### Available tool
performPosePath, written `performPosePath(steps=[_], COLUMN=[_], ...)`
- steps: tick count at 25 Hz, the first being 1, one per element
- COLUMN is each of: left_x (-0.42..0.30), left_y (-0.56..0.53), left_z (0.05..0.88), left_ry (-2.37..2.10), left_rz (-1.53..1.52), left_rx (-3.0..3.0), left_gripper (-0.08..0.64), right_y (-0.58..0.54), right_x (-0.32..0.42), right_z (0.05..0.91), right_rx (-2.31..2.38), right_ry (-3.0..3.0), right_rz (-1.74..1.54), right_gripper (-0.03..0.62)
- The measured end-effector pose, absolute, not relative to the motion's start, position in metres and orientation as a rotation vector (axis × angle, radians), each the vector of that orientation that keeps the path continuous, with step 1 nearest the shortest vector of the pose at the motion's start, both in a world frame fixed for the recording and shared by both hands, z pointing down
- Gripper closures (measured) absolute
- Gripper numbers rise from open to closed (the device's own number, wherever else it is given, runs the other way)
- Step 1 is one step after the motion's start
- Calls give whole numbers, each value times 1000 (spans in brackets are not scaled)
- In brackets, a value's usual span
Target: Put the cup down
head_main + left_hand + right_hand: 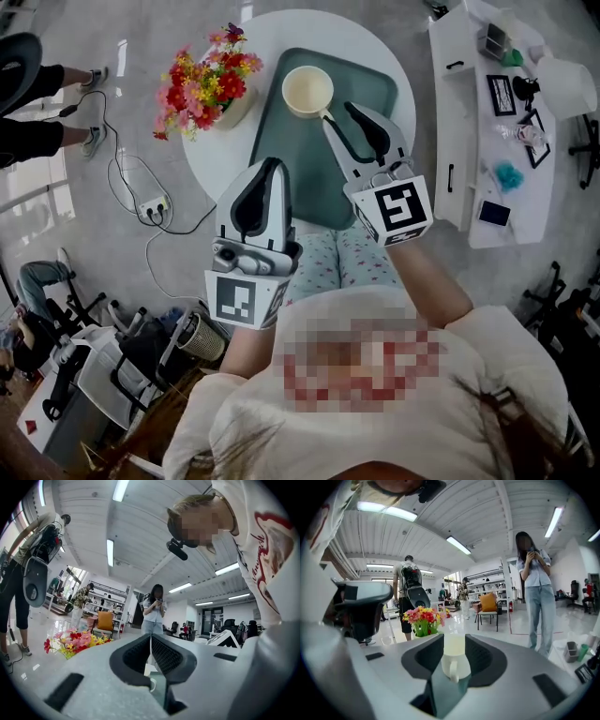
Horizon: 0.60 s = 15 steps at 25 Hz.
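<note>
Fingers of the right gripper [338,113] released and spread, empty, tips just short of the cream cup [307,91], handle toward them. Cup upright on a green tray [281,150] atop a round white table [211,159]. Left gripper [272,163] clenched on nothing, by the tray's left edge. Flower bouquet [202,84] beside the tray.

Cup [307,91] sits at the far end of the tray [302,161], tray on the desk [214,157]. Flowers [202,86] left of the tray. Right tool [337,115] just before the cup, left tool [269,169] over the tray's near-left edge.
</note>
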State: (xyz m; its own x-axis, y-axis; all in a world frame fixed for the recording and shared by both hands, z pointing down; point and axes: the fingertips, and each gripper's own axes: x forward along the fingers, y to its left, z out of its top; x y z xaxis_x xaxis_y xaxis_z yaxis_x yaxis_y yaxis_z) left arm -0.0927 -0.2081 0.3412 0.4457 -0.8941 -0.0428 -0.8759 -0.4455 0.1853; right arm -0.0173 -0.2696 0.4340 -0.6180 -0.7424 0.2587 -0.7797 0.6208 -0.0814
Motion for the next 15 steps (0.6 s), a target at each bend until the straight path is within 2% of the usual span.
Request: performPosePath(steps=[8, 15], left_x=[-91, -80], left_y=[-215, -221], left_z=[334, 310], left_ry=[-1564, -1541], left_rz=[-159, -170], left_rx=[2601, 2665], left_gripper=[535, 535], right_y=[-265, -256], right_x=[-15, -14], right_z=[365, 317], right_rx=[1247, 1220], right_ry=[-2776, -2841], right_rz=[124, 79], right_gripper=[479, 535])
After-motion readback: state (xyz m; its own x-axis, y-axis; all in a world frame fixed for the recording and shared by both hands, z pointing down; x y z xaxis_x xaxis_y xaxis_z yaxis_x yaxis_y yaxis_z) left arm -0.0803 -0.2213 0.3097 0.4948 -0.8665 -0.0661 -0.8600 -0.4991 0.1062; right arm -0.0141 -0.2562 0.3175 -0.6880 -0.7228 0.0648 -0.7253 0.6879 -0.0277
